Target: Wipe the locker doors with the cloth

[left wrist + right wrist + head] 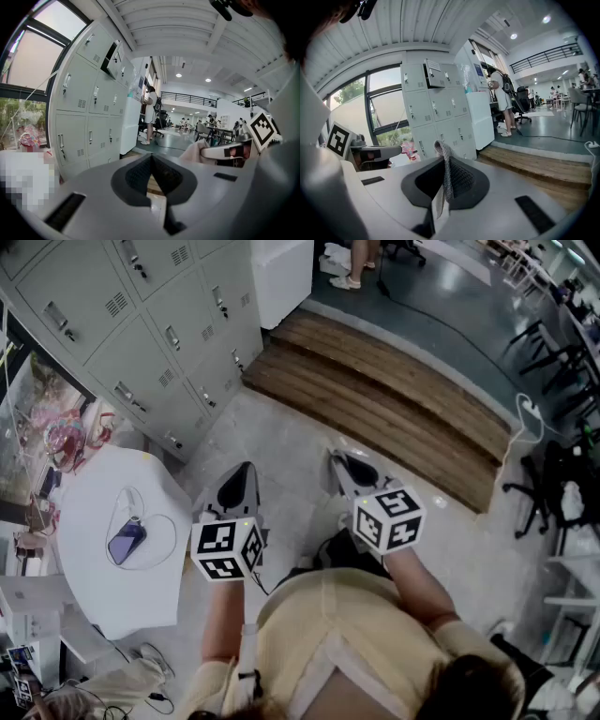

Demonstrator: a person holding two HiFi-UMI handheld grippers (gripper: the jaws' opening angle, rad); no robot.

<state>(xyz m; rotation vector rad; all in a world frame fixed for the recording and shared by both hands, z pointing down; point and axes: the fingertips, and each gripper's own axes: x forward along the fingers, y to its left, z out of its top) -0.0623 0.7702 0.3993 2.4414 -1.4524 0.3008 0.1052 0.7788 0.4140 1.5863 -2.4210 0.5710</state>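
Right tongs (444,158) on cloth (447,176), left tongs (151,163) together

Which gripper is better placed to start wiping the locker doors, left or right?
Right, probably. The right gripper is shut on the cloth, while the left gripper is shut and empty. The lockers stand nearer the left side, but neither gripper touches them yet.

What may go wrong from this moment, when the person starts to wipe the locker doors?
1. The right gripper pinches only a narrow strip of the cloth. Pressed against a door, the cloth may slip out.
2. One upper locker door stands open. A wipe might swing it, or a gripper might knock its edge.
3. The white table stands close to the lockers, so the person may bump it.
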